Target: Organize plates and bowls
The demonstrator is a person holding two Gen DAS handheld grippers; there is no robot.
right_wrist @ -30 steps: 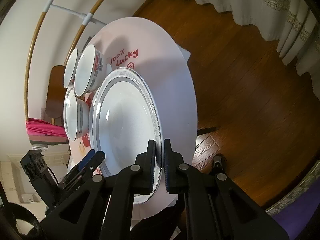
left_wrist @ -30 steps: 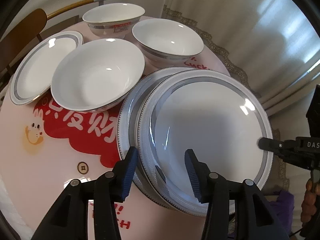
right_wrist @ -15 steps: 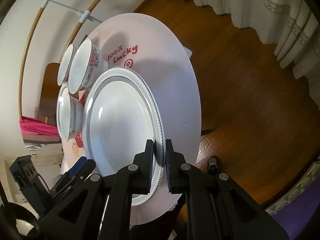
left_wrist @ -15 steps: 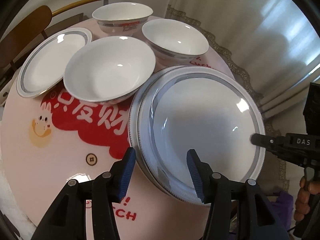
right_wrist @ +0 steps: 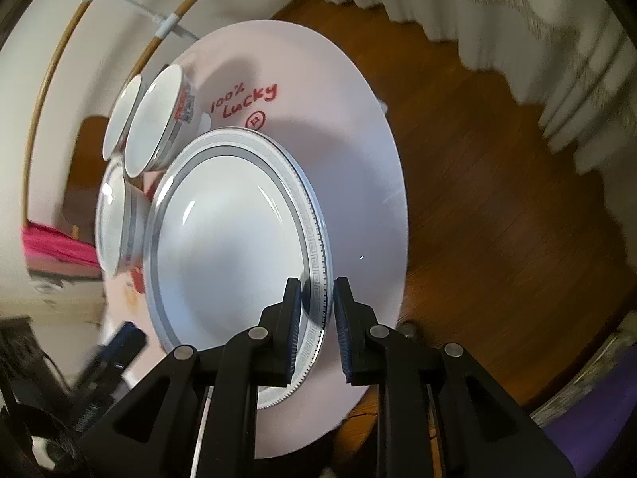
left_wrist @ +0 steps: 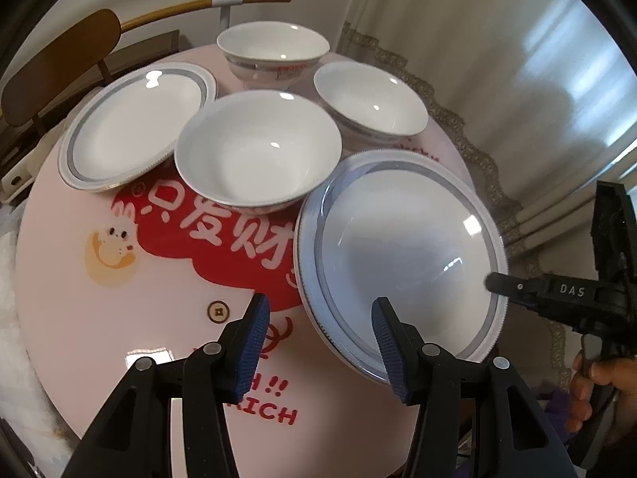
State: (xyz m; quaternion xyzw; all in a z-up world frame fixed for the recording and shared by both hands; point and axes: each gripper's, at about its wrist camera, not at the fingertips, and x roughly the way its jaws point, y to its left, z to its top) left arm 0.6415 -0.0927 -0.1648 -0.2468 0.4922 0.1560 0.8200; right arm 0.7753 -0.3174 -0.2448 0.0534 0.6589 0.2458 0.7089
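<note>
A stack of grey-rimmed white plates [left_wrist: 402, 255] lies at the right of the round pink table [left_wrist: 119, 318]. My left gripper [left_wrist: 318, 330] hovers open over the stack's near rim, with nothing between its fingers. In the right wrist view the stack's [right_wrist: 223, 247] patterned rim runs between the jaws of my right gripper [right_wrist: 316, 318]. Those jaws are opening and a gap shows beside the rim. The right gripper [left_wrist: 497, 283] reaches in from the right in the left wrist view. A large bowl [left_wrist: 258, 155], two smaller bowls [left_wrist: 274, 51] [left_wrist: 370, 99] and a single plate [left_wrist: 135, 123] stand behind.
A wooden chair back [left_wrist: 59, 67] and a curved wooden rail [left_wrist: 207, 4] stand behind the table. Curtains [left_wrist: 517, 59] hang at the right over a wooden floor [right_wrist: 497, 199]. A person's hand [left_wrist: 593, 390] holds the right gripper's handle. The table edge [right_wrist: 398, 239] lies just beyond the stack.
The top plate, offset a second ago, now sits square on the one below. The right jaws have parted from its rim. My left gripper has drawn back off the stack.
</note>
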